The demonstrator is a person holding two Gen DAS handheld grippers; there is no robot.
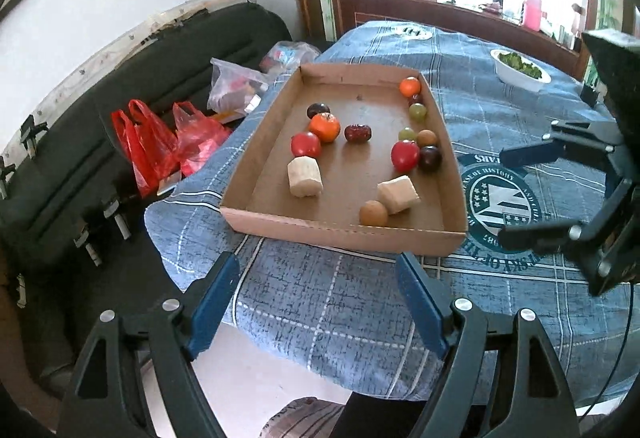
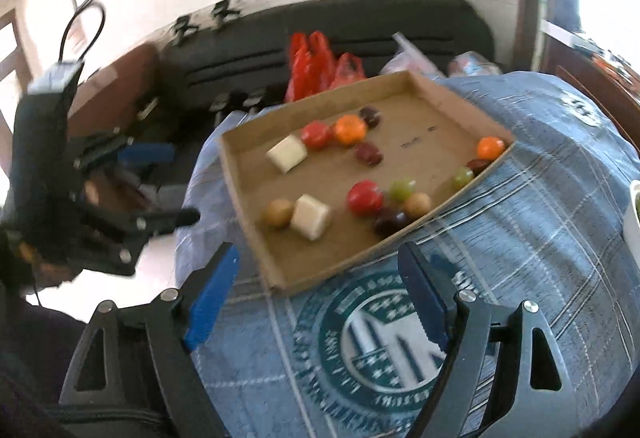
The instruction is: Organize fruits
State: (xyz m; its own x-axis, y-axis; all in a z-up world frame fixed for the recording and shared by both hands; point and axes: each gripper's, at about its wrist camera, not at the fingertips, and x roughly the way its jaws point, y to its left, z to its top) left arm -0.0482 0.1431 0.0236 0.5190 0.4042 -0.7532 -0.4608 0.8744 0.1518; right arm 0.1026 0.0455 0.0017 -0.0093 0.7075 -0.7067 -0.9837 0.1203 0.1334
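Note:
A shallow cardboard tray sits on the blue cloth and holds several small fruits in two loose groups. On its left are a red tomato, an orange fruit, a dark date and a pale chunk. On its right are a red tomato, green grapes, a dark plum, a brown fruit and a pale chunk. My left gripper is open and empty just before the tray's near edge. My right gripper is open and empty at the tray's right side.
The table wears a blue checked cloth with a round green emblem. A white bowl of greens stands at the far right. Red plastic bags and clear bags lie on the dark sofa to the left.

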